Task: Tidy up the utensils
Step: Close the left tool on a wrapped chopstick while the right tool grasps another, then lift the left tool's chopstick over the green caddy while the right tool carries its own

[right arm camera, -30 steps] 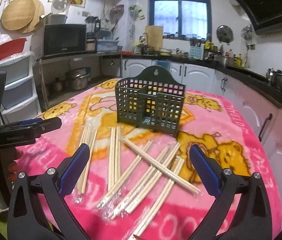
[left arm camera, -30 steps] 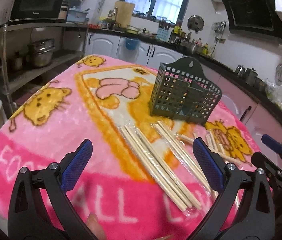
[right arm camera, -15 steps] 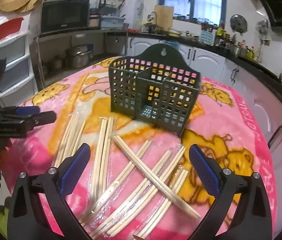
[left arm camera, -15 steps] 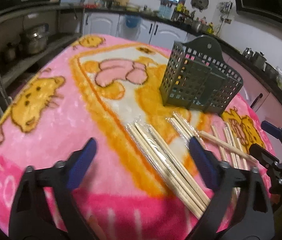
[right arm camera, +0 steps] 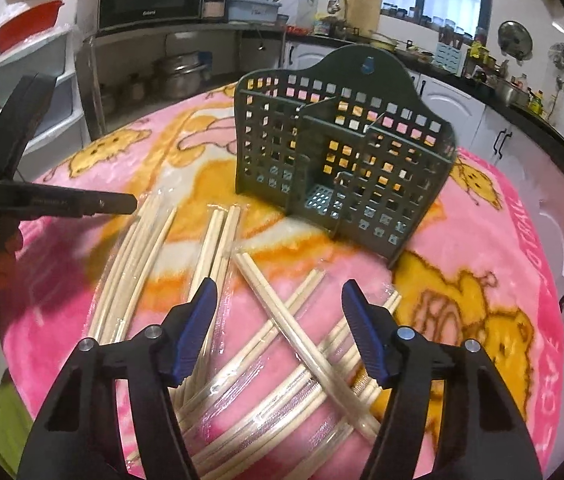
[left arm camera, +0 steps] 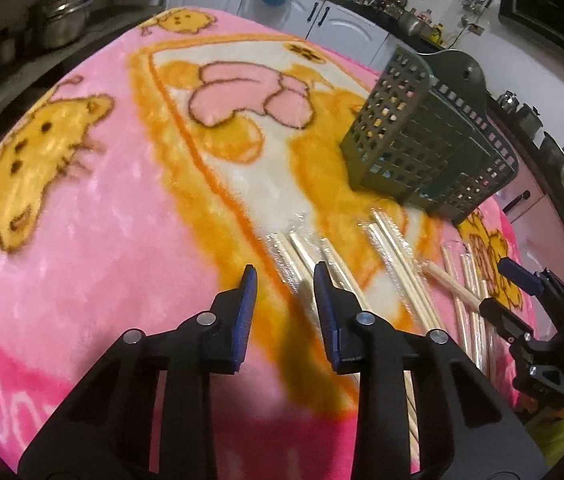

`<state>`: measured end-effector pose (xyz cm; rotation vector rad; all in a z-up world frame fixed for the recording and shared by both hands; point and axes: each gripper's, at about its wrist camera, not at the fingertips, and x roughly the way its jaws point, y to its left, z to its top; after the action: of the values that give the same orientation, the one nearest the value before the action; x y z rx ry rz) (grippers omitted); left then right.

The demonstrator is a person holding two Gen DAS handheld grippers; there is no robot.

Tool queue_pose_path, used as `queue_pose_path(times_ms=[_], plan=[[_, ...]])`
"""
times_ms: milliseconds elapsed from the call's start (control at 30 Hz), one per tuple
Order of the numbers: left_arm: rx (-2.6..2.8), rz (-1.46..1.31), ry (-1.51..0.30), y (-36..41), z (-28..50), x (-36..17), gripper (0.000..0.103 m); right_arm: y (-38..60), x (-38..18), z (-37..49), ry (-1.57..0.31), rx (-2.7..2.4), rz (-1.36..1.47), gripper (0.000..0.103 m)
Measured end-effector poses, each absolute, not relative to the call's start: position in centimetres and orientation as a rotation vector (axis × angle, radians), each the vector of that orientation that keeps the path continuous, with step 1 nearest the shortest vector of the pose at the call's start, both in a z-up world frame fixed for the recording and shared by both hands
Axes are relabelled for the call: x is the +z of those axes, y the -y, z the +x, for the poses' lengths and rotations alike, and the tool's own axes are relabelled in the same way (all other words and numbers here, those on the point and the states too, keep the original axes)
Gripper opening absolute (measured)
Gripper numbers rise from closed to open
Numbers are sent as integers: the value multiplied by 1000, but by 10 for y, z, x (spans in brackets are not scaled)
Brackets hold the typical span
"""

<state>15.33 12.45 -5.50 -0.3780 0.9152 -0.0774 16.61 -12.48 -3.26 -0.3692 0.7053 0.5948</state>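
Observation:
Several pairs of wrapped wooden chopsticks (right arm camera: 282,320) lie scattered on the pink blanket; they also show in the left wrist view (left arm camera: 401,264). A dark green perforated utensil holder (right arm camera: 345,176) stands upright beyond them, also in the left wrist view (left arm camera: 429,156). My left gripper (left arm camera: 283,280) hovers over the near ends of the leftmost chopsticks, jaws narrowed but with a gap and nothing between them. My right gripper (right arm camera: 280,300) is open above the crossed chopsticks, empty.
The table is covered by a pink and orange cartoon blanket (left arm camera: 82,200). Kitchen counters and white cabinets (right arm camera: 501,128) run behind. A shelf with metal pots (left arm camera: 58,24) and white drawers (right arm camera: 34,92) stand to the left.
Both grippers have moved forward and down toward the chopsticks. The left gripper's jaws have narrowed a lot. The right gripper's jaws have narrowed a little.

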Motion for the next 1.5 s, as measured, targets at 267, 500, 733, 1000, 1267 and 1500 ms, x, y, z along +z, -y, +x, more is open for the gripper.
queue_pose_path(times_ms=[267,500,733,1000,1267,1500], plan=[[-73,-382,-953,-132,172,-61,19,115,-46,184,-759,602,-405,53],[-80,-361,-987,-132,195,-62,19,108,-51,198,-787,617,-427,50],[-93,-361,-970,-138,204,-65,9,89,-59,207,-817,638,-494,49],[-120,-381,-966,-145,201,-62,6,83,-61,221,-859,650,-470,14],[-150,-363,-897,-141,190,-32,5,113,-21,221,-768,644,-314,6],[-218,-329,-788,-118,180,8,3,150,14,215,-690,627,-208,6]])
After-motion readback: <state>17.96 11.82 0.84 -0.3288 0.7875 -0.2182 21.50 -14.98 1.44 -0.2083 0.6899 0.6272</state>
